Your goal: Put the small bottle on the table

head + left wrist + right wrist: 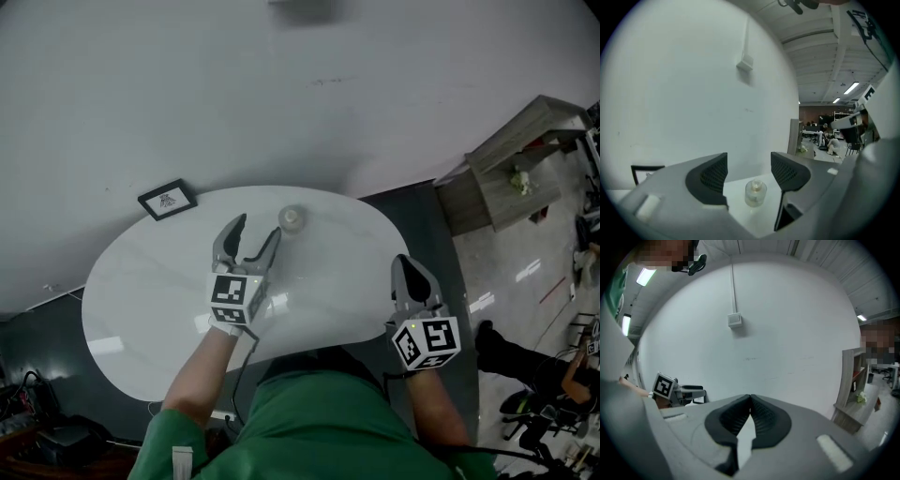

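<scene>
Standing upright on the white table, the small bottle is seen at upper centre of the head view, near the table's far edge by the wall. It is clear, w/ a round cap. The left gripper is held at centre frame, tips pointed toward the bottle, which sits just up and right of the tips. In the left gripper view the bottle is framed at lower centre in the gap between the two dark pads. The left gripper has its jaws spread apart, and neither pad is pressed on the bottle.

The right gripper is held at lower right of the head view, by the table's right edge. In the right gripper view its pads are closed together at the tips, w/ nothing between them.

A small black picture frame is propped at the table's upper left edge. A wooden shelf unit is seen at upper right, on the floor.
</scene>
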### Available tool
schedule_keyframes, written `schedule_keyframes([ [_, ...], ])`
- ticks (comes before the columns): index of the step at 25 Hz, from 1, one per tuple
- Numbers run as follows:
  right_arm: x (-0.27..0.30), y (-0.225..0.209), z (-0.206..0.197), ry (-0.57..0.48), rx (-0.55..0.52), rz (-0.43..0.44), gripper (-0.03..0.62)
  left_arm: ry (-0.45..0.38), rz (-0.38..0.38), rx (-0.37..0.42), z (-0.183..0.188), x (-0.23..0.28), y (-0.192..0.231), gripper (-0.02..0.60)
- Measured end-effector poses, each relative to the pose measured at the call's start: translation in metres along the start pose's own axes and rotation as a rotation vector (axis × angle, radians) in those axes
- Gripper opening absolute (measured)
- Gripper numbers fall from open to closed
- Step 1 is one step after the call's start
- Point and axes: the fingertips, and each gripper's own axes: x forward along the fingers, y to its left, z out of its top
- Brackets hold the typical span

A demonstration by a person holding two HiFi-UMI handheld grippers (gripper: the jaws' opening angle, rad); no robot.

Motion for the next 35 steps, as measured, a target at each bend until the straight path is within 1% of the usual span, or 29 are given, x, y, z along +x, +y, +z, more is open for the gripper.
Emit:
schedule_keyframes([
  [3,-0.002,-0.001,0.014,-0.039,-0.013,-0.001,-0.002,-0.098,0.008,-0.009,0.044,-0.021,-0.007,0.247],
  [5,-0.005,0.000,0.024,-0.068,-0.023,0.002,-0.002,-0.136,0.018,-0.008,0.065,-0.035,-0.013,0.195],
  [10,-0.011,0.013,0.056,-0.138,-0.037,0.033,-0.002,-0.197,0.032,-0.045,0.102,-0.069,-0.019,0.158],
  [13,-0.017,0.022,0.082,-0.194,-0.033,0.059,-0.002,-0.233,0.031,-0.097,0.121,-0.087,-0.019,0.143],
  [15,-0.022,0.029,0.100,-0.235,-0.037,0.075,-0.002,-0.243,0.048,-0.132,0.131,-0.098,-0.017,0.138],
  [18,-0.030,0.040,0.122,-0.285,-0.051,0.098,-0.002,-0.260,0.080,-0.158,0.140,-0.112,-0.016,0.138],
  [20,-0.033,0.046,0.131,-0.309,-0.060,0.113,-0.002,-0.273,0.083,-0.154,0.144,-0.120,-0.019,0.139],
  [23,-0.038,0.054,0.139,-0.330,-0.069,0.128,-0.002,-0.290,0.075,-0.127,0.148,-0.131,-0.024,0.138],
  [28,-0.046,0.073,0.154,-0.373,-0.086,0.167,-0.002,-0.312,0.096,-0.050,0.165,-0.151,-0.022,0.138],
  [31,-0.052,0.081,0.161,-0.400,-0.127,0.172,-0.002,-0.329,0.120,-0.002,0.174,-0.163,-0.022,0.138],
  [32,-0.053,0.082,0.162,-0.404,-0.139,0.171,-0.002,-0.336,0.121,-0.003,0.176,-0.165,-0.022,0.139],
  [35,-0.055,0.085,0.164,-0.412,-0.159,0.170,-0.002,-0.336,0.121,-0.046,0.176,-0.169,-0.018,0.138],
])
